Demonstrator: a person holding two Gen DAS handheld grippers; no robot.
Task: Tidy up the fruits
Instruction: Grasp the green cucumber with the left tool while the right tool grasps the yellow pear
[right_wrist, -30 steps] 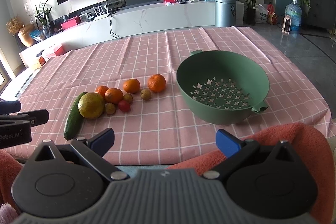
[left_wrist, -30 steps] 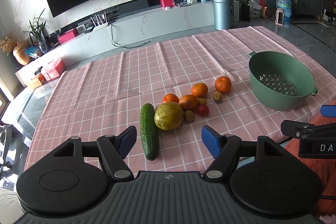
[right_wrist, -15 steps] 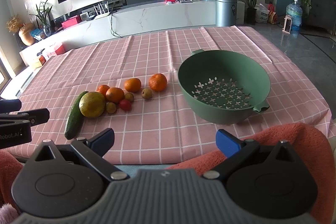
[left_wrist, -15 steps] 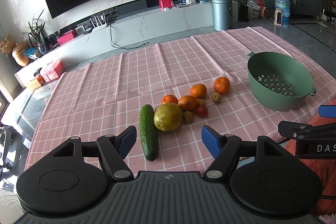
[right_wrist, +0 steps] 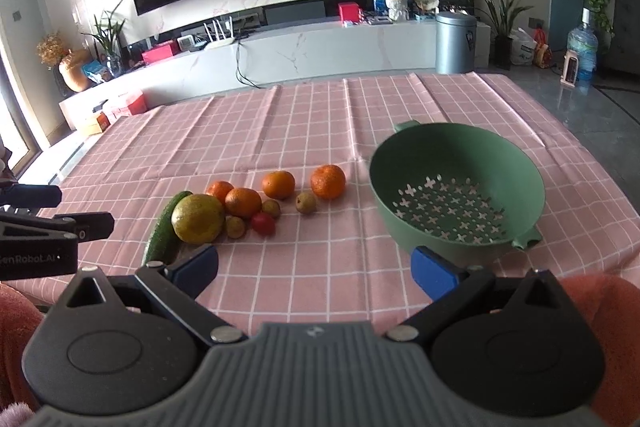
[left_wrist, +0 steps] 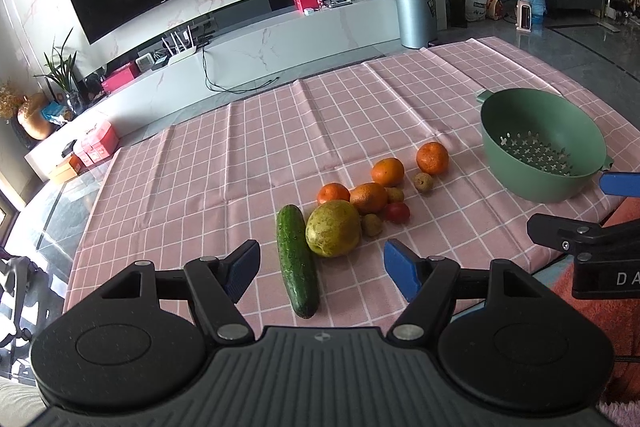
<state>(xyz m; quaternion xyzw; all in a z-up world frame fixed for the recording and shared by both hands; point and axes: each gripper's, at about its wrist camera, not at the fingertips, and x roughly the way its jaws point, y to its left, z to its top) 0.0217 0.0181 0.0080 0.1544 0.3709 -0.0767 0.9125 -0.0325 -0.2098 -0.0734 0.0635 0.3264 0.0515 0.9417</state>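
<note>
On the tablecloth (left_wrist: 240, 155) the cucumber (left_wrist: 297, 261) lies leftmost, the fruits (left_wrist: 372, 197) touching in a cluster to its right, and the colander (left_wrist: 540, 143) well right of them.

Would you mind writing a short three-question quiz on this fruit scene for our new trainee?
1. True or false: the colander already holds fruit.
2. How many oranges lie on the cloth?
3. Which touches the cucumber: A) tomato, B) big yellow-green fruit, C) colander?

Key: 1. False, it is empty. 2. Four. 3. B.
</note>
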